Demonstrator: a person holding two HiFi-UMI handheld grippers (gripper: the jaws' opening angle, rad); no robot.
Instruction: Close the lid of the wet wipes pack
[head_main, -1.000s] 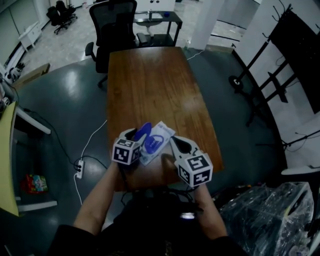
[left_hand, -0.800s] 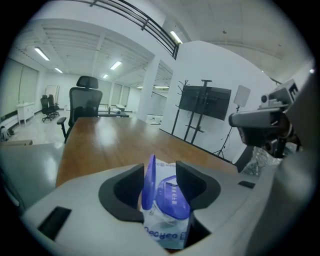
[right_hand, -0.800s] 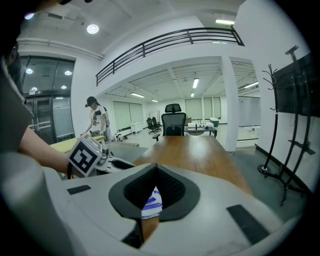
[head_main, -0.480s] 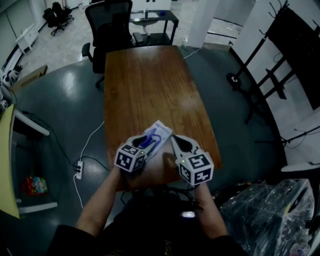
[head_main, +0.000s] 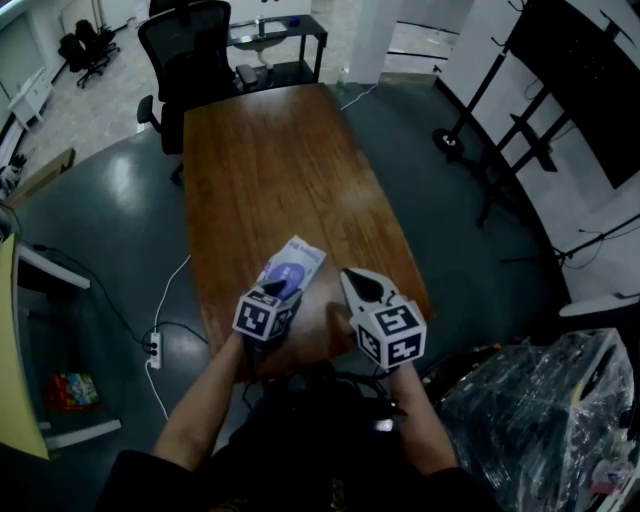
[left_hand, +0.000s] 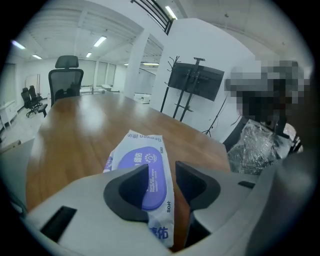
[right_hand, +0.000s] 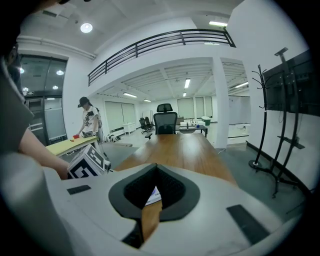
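The wet wipes pack lies near the front edge of the wooden table, white with a purple lid that lies flat on its top. My left gripper is low over the pack's near end, its jaws open, with the pack showing in the gap between them and under them. My right gripper hovers just right of the pack with its jaws closed tip to tip and nothing in them. Through the gap below its tips only a corner of the pack shows.
A black office chair stands at the table's far end. A power strip and cable lie on the floor to the left. A plastic-wrapped bundle sits front right, and a black screen stand is to the right. A person stands at a yellow desk.
The purple lid stood raised a second ago and now lies flat. My left gripper has moved forward over the pack's near end. The right gripper has barely moved.
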